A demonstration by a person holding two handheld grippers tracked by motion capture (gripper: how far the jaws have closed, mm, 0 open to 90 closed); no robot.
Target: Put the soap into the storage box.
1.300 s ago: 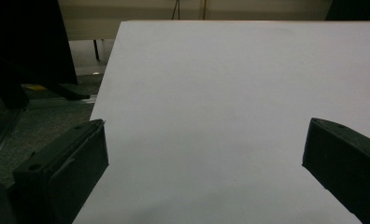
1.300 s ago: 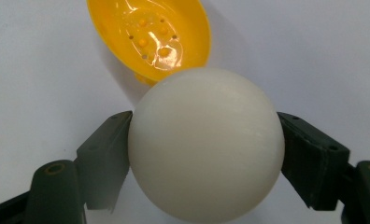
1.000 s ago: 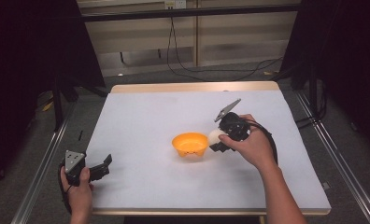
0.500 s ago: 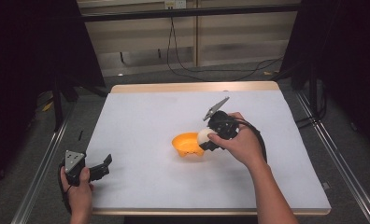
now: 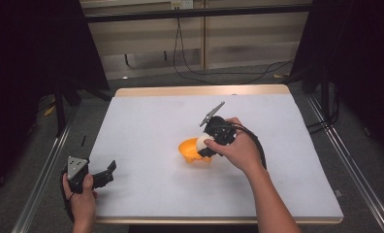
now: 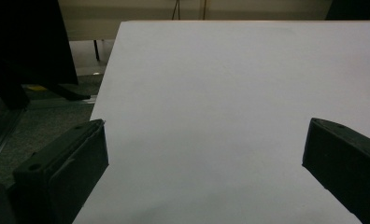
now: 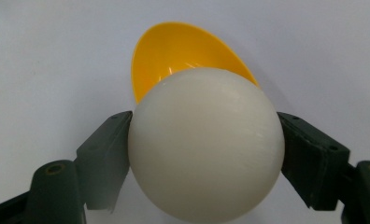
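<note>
A white ball is pinched between the two black jaws of the right gripper, one jaw pressed against each side of it. In the right gripper view the ball is seen in front of an orange bowl, whose open inside is turned toward the camera and whose lower part is covered by the ball. Whether the ball touches the bowl cannot be told from that view.

In the high view the right gripper is held by the right hand near the middle of the table, which is covered in a pale grey surface with a wooden edge. The white ball is seen at the near right rim of the orange bowl, over or just inside it (the exact height above the bowl is not clear). The grey three-cornered plate on top of the gripper is tilted up and away from the person, and a black cable is looped from the gripper round the wrist.

The left gripper is held by the left hand at the near left corner of the table, well apart from the bowl. In the left gripper view its jaws are spread wide, with nothing between them, and the bare table surface is seen past them. The left gripper is pointed across the table from its left edge, with the dark floor visible beside that edge.
</note>
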